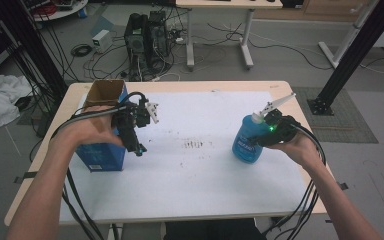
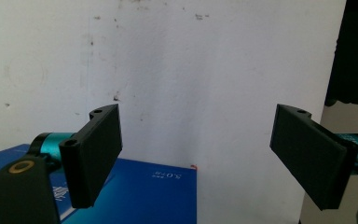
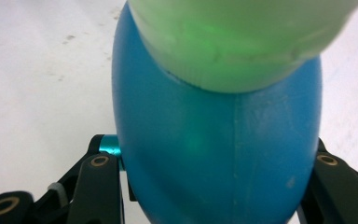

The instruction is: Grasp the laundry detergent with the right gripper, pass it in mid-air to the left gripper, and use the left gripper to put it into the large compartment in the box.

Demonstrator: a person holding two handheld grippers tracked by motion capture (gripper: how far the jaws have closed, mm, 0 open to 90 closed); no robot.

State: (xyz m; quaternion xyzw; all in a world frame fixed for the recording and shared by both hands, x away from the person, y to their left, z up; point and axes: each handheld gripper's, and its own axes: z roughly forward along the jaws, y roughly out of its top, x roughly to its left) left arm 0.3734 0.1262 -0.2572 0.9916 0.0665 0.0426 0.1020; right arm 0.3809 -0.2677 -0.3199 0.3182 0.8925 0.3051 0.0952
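Our left gripper point(image 1: 139, 148) hangs over the table with its jaws wide apart, gripping nothing. Our right gripper point(image 1: 260, 141) is clamped tight on the bottle point(image 1: 247, 137), forearms angled inward.

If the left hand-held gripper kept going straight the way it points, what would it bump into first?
Probably the white paper sheet covering the table. The left hand-held gripper has open jaws with nothing between them, and the tall blue cardboard box sits beside and beneath its path, though depth is hard to judge.
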